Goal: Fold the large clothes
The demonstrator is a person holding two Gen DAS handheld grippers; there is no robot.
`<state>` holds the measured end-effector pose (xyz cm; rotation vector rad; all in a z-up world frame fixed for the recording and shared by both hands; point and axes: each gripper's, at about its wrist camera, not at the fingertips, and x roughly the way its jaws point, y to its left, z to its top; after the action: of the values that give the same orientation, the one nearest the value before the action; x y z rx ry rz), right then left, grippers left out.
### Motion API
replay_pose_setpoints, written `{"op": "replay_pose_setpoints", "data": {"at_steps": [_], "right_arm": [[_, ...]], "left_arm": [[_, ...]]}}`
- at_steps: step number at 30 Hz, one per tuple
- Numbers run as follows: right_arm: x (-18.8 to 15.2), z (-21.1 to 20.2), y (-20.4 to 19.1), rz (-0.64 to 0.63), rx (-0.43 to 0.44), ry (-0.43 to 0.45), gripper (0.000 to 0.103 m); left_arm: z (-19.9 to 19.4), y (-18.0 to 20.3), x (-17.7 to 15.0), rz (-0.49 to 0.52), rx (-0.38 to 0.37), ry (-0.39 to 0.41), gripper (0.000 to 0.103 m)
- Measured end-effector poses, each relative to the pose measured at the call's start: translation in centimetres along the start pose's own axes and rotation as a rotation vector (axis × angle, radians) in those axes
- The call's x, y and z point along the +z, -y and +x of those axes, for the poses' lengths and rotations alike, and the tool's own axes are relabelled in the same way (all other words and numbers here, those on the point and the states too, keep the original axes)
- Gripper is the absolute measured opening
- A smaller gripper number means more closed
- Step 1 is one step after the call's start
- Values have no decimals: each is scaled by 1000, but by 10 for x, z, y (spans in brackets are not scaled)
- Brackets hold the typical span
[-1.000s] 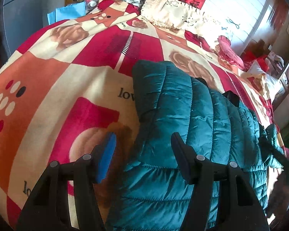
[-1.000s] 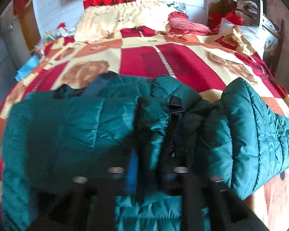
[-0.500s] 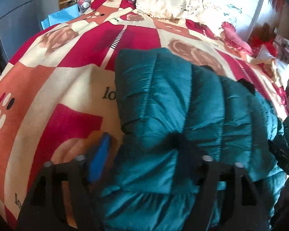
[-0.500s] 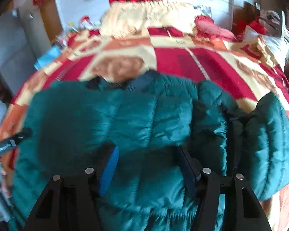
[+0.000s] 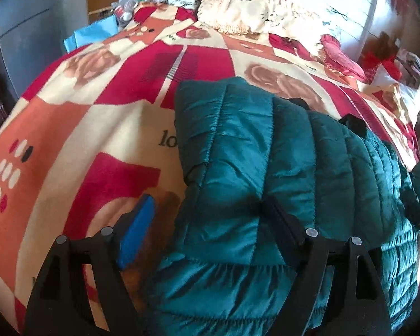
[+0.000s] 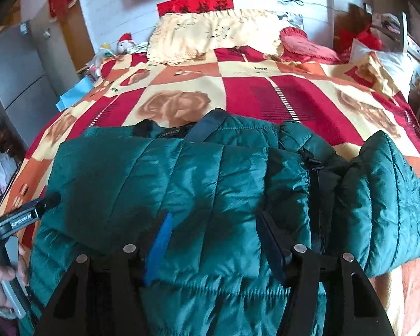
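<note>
jacket (image 6: 210,184) lies folded on blanket (image 6: 266,92), both tools spread.

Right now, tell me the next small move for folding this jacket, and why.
Probably close the right tongs on the right sleeve and fold it over the body: the jacket's left side already lies folded over, while that sleeve bulges out onto the blanket. Both tongs are open.

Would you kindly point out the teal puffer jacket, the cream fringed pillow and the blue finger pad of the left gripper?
teal puffer jacket (image 6: 210,184): right wrist view, quilted top panel.
cream fringed pillow (image 6: 210,36): right wrist view, middle of its face.
left gripper's blue finger pad (image 5: 135,233): left wrist view, pad's inner face.
</note>
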<state>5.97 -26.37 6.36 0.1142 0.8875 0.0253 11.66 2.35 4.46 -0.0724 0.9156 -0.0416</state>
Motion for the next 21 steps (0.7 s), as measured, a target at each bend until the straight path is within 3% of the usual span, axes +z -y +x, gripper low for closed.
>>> {"op": "replay_pose_setpoints", "data": {"at_steps": [7,14,18,21], "right_arm": [[-19,39,-1,-4,-58,-81,60],[-24,5,1,16,-28,-68,62],[-28,-16,5,34,-10,-43,77],[-31,-28,4,44,-13,-26,77]], "left_arm": [[-30,18,-7,68,11,52,81],[-57,36,-16,86,-23,105,81],[-66,50,-21,97,-25,118,81],[-70,58,-26,102,-32,123,81]]}}
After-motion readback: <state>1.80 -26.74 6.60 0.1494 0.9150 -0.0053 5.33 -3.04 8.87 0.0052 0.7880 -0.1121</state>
